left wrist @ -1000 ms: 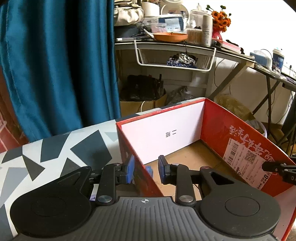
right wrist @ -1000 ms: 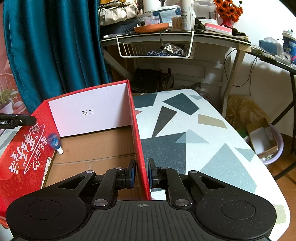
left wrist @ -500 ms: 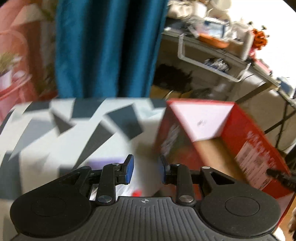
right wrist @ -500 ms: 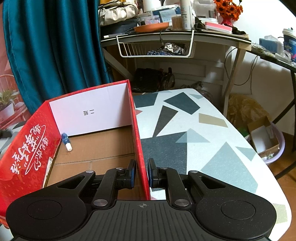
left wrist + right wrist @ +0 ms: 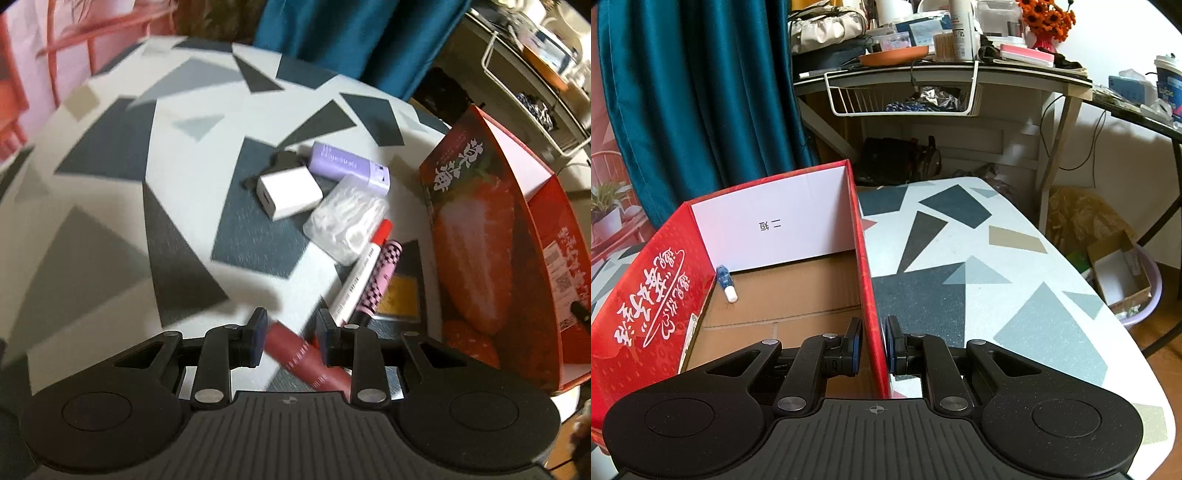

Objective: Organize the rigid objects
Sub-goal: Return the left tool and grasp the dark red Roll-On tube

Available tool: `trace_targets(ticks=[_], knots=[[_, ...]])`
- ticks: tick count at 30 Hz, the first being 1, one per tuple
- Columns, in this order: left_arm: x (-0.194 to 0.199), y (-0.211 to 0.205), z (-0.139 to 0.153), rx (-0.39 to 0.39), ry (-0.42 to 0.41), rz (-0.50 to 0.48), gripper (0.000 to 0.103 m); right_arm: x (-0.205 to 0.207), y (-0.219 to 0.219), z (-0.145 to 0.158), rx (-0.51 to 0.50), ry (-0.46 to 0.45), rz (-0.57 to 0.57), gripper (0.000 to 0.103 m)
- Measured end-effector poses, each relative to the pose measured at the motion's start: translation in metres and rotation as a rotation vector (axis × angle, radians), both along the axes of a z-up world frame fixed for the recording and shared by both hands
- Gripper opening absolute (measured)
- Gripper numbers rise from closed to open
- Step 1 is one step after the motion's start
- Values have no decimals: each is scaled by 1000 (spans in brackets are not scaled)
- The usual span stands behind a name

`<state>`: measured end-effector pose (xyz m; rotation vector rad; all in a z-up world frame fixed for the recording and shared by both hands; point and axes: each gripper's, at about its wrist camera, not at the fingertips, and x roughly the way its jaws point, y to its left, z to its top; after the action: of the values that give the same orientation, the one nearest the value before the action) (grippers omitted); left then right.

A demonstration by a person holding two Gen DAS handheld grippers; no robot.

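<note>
In the left wrist view my left gripper (image 5: 291, 338) is open above a dark red tube (image 5: 308, 360) that lies between its jaws on the table. Beyond it lie a white marker with a red cap (image 5: 360, 273), a pink checked pen (image 5: 380, 282), a clear bag of white picks (image 5: 347, 219), a white charger (image 5: 288, 192) and a purple case (image 5: 349, 166). The red box (image 5: 491, 236) stands to the right. In the right wrist view my right gripper (image 5: 873, 347) is shut on the box's right wall (image 5: 866, 280). A small blue bottle (image 5: 726, 282) lies inside the box.
The patterned table (image 5: 979, 280) extends right of the box to a curved edge. A teal curtain (image 5: 694, 92) hangs behind. A cluttered desk with a wire basket (image 5: 905, 96) stands at the back. A purple tub with a carton (image 5: 1123, 280) sits on the floor at right.
My left gripper swung left out of the box and down over the loose objects on the table. The blue bottle dropped and lies in the box. The right gripper has not moved.
</note>
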<state>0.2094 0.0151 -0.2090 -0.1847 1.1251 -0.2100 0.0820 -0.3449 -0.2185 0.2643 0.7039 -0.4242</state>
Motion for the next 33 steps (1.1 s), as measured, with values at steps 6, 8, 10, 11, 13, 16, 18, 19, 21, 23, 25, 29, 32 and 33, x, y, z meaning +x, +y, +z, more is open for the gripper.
trace_targets(ticks=[6, 8, 10, 11, 13, 16, 18, 19, 21, 23, 25, 29, 32, 33], knots=[[-8, -1, -11, -67, 91, 54, 32, 0, 0, 0, 1, 0, 2, 13], [-7, -3, -11, -55, 105, 66, 32, 0, 0, 0, 0, 1, 1, 13], [-4, -3, -12, -48, 120, 88, 32, 0, 0, 0, 2, 0, 1, 13], [-4, -3, -13, -44, 129, 92, 32, 0, 0, 0, 2, 0, 1, 13], [-2, -2, -14, -37, 136, 98, 32, 0, 0, 0, 3, 0, 2, 13], [0, 0, -17, -39, 132, 111, 32, 0, 0, 0, 1, 1, 1, 13], [1, 0, -20, -37, 107, 111, 29, 0, 0, 0, 0, 1, 1, 13], [1, 1, -19, -37, 96, 111, 26, 0, 0, 0, 1, 1, 1, 13], [3, -1, -18, -23, 67, 101, 23, 0, 1, 0, 2, 2, 3, 13], [5, -3, -16, -4, 43, 98, 22, 1, 1, 1, 3, 4, 3, 13], [9, -4, -16, 4, 29, 101, 22, 1, 1, 1, 1, 4, 3, 13], [15, -6, -15, 30, -4, 86, 22, 1, 1, 0, 3, 4, 3, 13], [20, -8, -16, 46, -25, 76, 22, 1, 0, 0, 0, 4, 3, 13], [22, -9, -16, 50, -30, 73, 22, 1, 0, 0, 1, 4, 3, 13]])
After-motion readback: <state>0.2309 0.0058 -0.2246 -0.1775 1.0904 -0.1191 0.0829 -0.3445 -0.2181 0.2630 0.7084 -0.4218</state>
